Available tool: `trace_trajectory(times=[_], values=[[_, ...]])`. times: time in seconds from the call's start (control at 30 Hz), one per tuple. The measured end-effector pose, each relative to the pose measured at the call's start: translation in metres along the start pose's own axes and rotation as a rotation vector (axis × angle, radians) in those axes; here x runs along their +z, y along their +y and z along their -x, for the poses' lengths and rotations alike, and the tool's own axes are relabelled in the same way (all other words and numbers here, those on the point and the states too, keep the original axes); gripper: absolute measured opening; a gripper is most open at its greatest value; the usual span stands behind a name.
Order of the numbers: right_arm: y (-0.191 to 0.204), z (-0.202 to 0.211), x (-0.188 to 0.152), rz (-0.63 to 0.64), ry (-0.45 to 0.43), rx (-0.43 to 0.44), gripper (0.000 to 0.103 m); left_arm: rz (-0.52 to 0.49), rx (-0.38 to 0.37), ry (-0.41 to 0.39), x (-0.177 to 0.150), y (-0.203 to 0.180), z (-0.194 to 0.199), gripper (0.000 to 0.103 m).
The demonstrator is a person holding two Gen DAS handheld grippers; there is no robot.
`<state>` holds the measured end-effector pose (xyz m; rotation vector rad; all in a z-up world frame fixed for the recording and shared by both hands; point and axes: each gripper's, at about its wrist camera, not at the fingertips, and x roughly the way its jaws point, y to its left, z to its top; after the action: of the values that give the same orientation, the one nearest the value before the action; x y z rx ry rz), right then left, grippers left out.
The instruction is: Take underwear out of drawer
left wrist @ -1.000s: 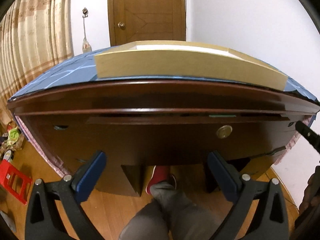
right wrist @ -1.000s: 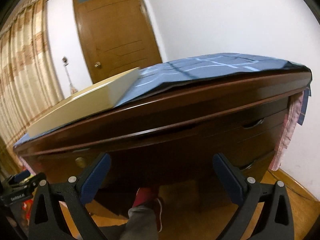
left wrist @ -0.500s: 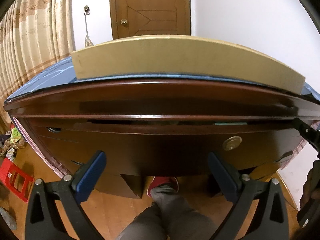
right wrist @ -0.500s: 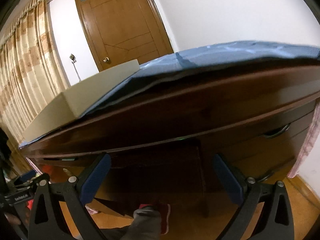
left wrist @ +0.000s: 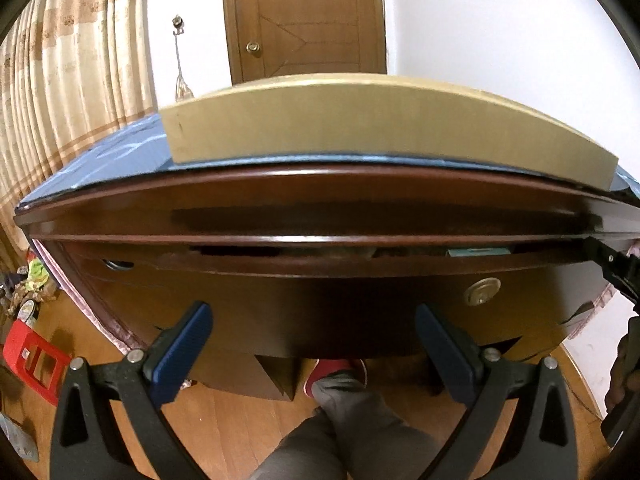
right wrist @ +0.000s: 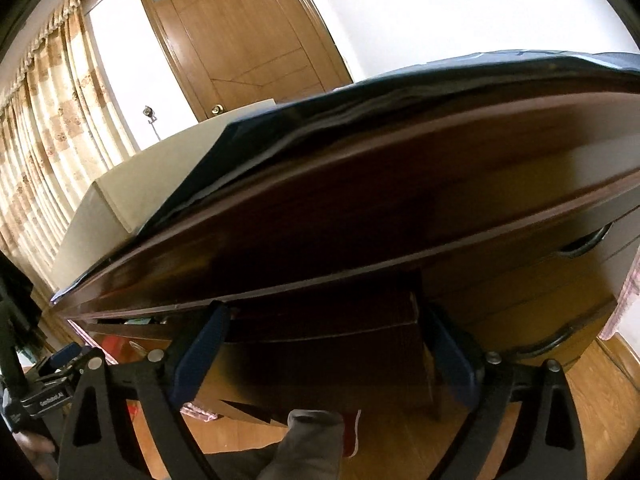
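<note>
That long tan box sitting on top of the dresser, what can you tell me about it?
The tan box is long, shallow and rectangular, apparently cardboard or light board, with plain, unmarked sides. It lies flat on the blue cloth covering the dark wooden dresser, toward the left end, close to the front edge. Nothing else touches it; its contents cannot be seen.

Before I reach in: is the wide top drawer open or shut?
Slightly open: the top drawer shows a dark gap under the desktop, with contents visible.

Dim, warm indoor light, deep shadow under the dresser [left wrist: 320, 292], fisheye-bent edges, slight motion blur.
</note>
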<state>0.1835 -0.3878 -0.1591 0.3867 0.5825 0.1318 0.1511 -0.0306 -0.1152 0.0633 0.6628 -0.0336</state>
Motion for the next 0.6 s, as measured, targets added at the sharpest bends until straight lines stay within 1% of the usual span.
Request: trace_trajectory(times=[0.37,0.6], values=[[0.004,0.019,-0.007,0.000,0.024,-0.007,0.096,-0.029,-0.014,-0.041,0.005,0.008,0.015,0.102],[0.005,0.035,-0.012,0.000,0.034,-0.007,0.096,-0.042,-0.032,-0.035,0.010,0.008,0.015,0.102]])
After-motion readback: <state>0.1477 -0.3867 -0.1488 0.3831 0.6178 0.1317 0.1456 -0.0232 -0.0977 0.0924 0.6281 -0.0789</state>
